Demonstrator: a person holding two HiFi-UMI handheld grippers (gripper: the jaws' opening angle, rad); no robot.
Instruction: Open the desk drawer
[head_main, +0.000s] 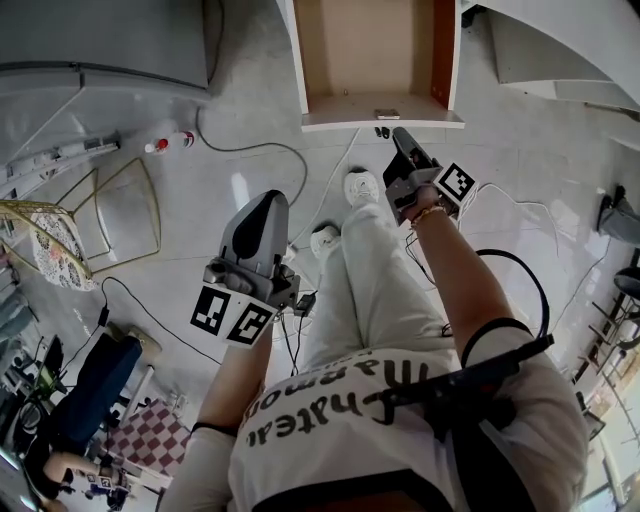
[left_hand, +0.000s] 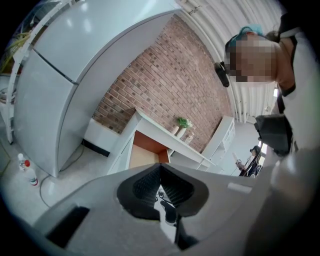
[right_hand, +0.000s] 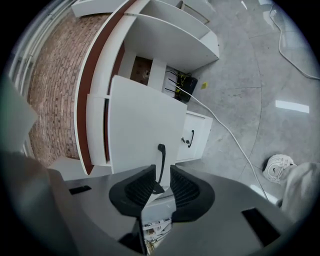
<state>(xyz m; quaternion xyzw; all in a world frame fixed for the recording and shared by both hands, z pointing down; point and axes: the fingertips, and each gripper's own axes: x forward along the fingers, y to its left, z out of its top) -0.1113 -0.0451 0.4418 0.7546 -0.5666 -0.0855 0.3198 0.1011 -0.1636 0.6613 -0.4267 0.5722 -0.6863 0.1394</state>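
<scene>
The white desk drawer (head_main: 380, 122) stands pulled out at the top of the head view, its wood-coloured bottom showing. In the right gripper view its white front panel (right_hand: 145, 120) fills the middle, with a black bar handle (right_hand: 161, 159). My right gripper (right_hand: 161, 182) (head_main: 402, 137) is at that front; its jaws are a little apart and the handle's end lies between the pads with a gap showing, so it is open. My left gripper (head_main: 266, 203) (left_hand: 160, 167) hangs in the air well back from the desk, shut on nothing.
A lower drawer (right_hand: 196, 137) with its own black handle sits beside the open one. A small flat item (head_main: 387, 114) lies inside the open drawer. Cables (head_main: 262, 150) run over the tiled floor, near a spray bottle (head_main: 165, 143), a refrigerator (left_hand: 65, 85) and a wire chair (head_main: 110, 210).
</scene>
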